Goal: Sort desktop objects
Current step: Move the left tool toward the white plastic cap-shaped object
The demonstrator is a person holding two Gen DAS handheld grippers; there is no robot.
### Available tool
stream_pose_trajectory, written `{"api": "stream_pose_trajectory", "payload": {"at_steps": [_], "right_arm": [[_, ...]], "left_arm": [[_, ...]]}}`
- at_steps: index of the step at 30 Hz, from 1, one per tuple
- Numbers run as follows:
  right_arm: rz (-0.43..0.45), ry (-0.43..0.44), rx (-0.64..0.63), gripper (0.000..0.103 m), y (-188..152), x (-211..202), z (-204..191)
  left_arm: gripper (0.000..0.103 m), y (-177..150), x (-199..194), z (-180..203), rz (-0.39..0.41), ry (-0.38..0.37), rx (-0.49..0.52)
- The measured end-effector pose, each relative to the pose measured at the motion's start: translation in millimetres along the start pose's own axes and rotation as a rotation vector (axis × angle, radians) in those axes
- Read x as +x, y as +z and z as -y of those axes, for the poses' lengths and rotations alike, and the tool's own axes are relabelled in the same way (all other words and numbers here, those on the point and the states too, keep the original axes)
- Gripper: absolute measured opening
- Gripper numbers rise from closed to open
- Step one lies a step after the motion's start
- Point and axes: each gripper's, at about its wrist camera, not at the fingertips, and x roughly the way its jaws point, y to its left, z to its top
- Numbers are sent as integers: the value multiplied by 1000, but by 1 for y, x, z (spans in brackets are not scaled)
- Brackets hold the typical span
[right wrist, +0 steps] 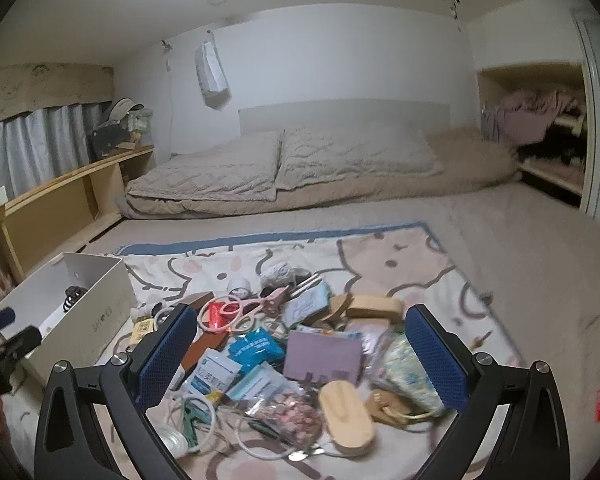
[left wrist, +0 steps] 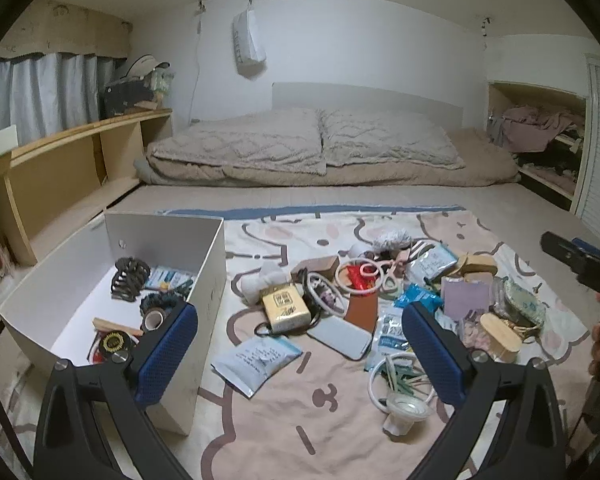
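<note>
While both grippers gape empty | left gripper [left wrist: 300, 354] above pouch [left wrist: 256, 358] | right gripper [right wrist: 300, 360] above purple card [right wrist: 322, 354]

White open-topped box [left wrist: 204, 264] stands upright left of the left jaws, holding a dark claw hair clip [left wrist: 129, 278], tape roll [left wrist: 153, 319] and small packets. Loose pile ahead of both jaws: pink scissors [right wrist: 240, 310], lilac card wallet [right wrist: 322, 354], blue sachet [right wrist: 256, 346], wooden oval case [right wrist: 346, 414], white cable [left wrist: 380, 380].

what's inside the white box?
White box holds a dark hair claw, tape roll, scrunchie, blue packet. The left gripper and near wall hide its front corner.
</note>
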Motion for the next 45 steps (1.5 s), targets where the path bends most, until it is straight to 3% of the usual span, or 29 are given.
{"api": "stream_pose_trajectory", "payload": {"at_steps": [10, 20, 32, 37, 45], "right_arm": [[-148, 6, -22, 103, -65, 53, -18], [-203, -37, -69, 103, -108, 44, 0], [-342, -85, -28, 103, -130, 51, 15], [-466, -128, -41, 103, -129, 70, 14], [-500, -145, -77, 103, -123, 91, 2]], "left_arm": [[103, -28, 23, 8, -42, -25, 18], [103, -59, 39, 19, -97, -62, 42], [103, -93, 61, 44, -206, -118, 94], [103, -108, 72, 50, -272, -151, 104], [103, -123, 79, 52, -325, -155, 123]]}}
